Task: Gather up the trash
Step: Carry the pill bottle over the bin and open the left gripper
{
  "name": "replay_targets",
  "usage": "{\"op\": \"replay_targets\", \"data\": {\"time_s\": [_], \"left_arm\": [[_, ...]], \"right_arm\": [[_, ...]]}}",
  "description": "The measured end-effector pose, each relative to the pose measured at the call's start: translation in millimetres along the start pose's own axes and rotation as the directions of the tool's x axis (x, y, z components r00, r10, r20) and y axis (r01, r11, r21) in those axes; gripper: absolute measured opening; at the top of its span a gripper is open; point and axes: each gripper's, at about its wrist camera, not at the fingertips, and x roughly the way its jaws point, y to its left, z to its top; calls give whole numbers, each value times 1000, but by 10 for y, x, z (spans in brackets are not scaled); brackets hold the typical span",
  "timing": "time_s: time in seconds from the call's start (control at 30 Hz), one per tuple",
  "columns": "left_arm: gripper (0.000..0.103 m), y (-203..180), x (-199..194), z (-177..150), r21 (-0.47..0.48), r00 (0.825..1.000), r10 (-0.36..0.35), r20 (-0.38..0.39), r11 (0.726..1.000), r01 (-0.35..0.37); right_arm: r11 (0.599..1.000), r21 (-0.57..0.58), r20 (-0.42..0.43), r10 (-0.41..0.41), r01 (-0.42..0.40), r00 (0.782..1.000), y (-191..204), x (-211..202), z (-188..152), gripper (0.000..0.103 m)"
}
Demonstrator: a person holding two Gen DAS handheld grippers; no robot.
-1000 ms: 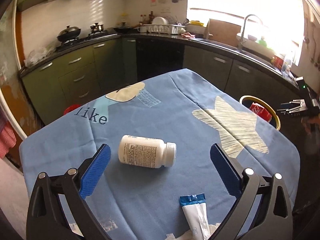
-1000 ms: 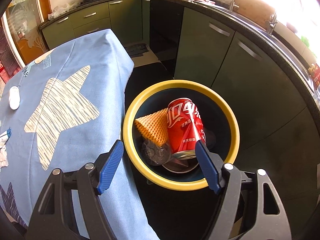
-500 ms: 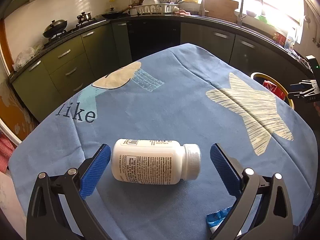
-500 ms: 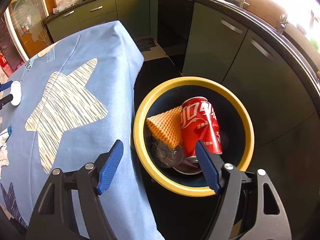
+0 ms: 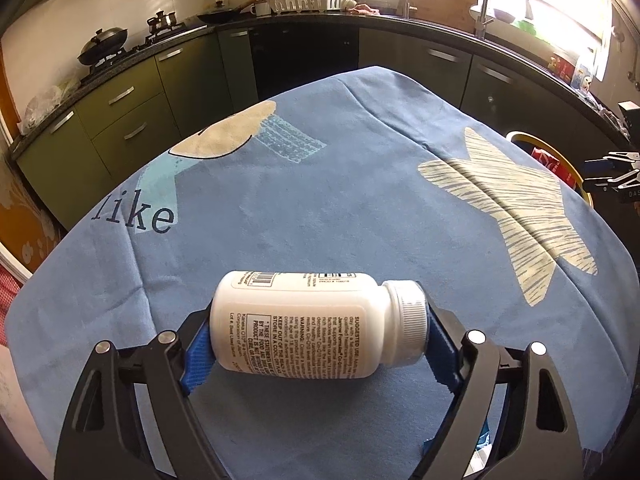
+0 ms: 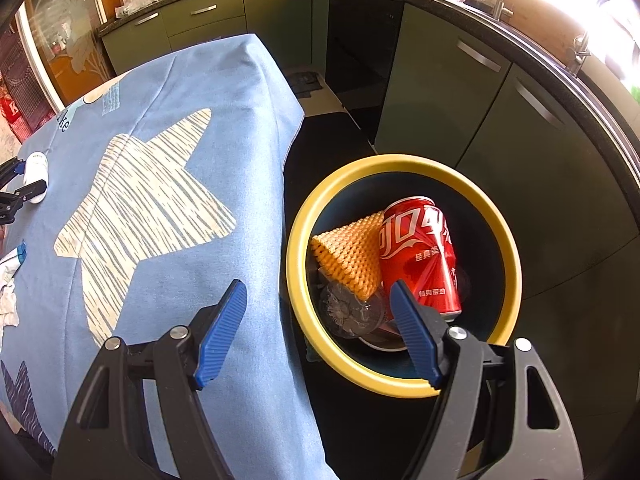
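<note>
A white pill bottle (image 5: 320, 324) lies on its side on the blue tablecloth (image 5: 320, 208). My left gripper (image 5: 320, 344) is shut on it, one blue pad at its base and one at its cap. In the right wrist view the bottle (image 6: 36, 172) shows small at the far left. My right gripper (image 6: 316, 312) is open and empty, over the table's edge beside the yellow-rimmed bin (image 6: 400, 168). The bin holds a red cola can (image 6: 420, 252), an orange mesh piece (image 6: 348, 252) and a clear plastic item (image 6: 344, 312).
A blue-and-white wrapper (image 6: 12, 260) and crumpled white paper (image 6: 8, 304) lie at the table's near left edge. Green kitchen cabinets (image 5: 132, 116) and a dark counter ring the table. The bin also shows at the right (image 5: 560, 160) in the left wrist view.
My left gripper moved forward around the bottle and closed on it. My right gripper drifted left and back from the bin, still open.
</note>
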Motion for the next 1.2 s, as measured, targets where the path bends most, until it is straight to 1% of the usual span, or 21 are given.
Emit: {"op": "replay_targets", "data": {"time_s": [0.23, 0.43, 0.53, 0.67, 0.83, 0.93, 1.03, 1.1, 1.2], "left_arm": [[84, -206, -233, 60, 42, 999, 5, 32, 999, -6], [84, -539, -530, 254, 95, 997, -14, 75, 995, 7], [84, -757, -637, 385, 117, 995, -42, 91, 993, 31], [84, -1159, -706, 640, 157, 989, -114, 92, 983, 99], [84, -1808, -633, 1002, 243, 973, -221, 71, 949, 198], [84, -2246, -491, 1215, 294, 959, -281, 42, 921, 257], [84, -2765, -281, 1385, 357, 945, -326, -2, 883, 305], [84, -3043, -129, 1460, 385, 935, -352, -37, 858, 339], [84, -3444, 146, 1550, 428, 925, -371, -88, 824, 371]], "right_arm": [[1000, 8, 21, 9, -9, 1000, -38, -116, -76, 70], [999, 35, 49, 4, -6, 999, -187, -276, -188, 70], [998, 65, 66, -7, 3, 998, -333, -373, -289, 70], [992, 128, 88, -29, 18, 996, -615, -502, -470, 70], [977, 211, 102, -55, 32, 993, -991, -596, -705, 70], [967, 252, 105, -61, 33, 993, -1194, -625, -835, 70], [958, 285, 107, -61, 29, 992, -1373, -622, -955, 70], [952, 304, 109, -59, 23, 992, -1475, -612, -1030, 70], [945, 326, 107, -55, 17, 993, -1587, -589, -1118, 70]]}}
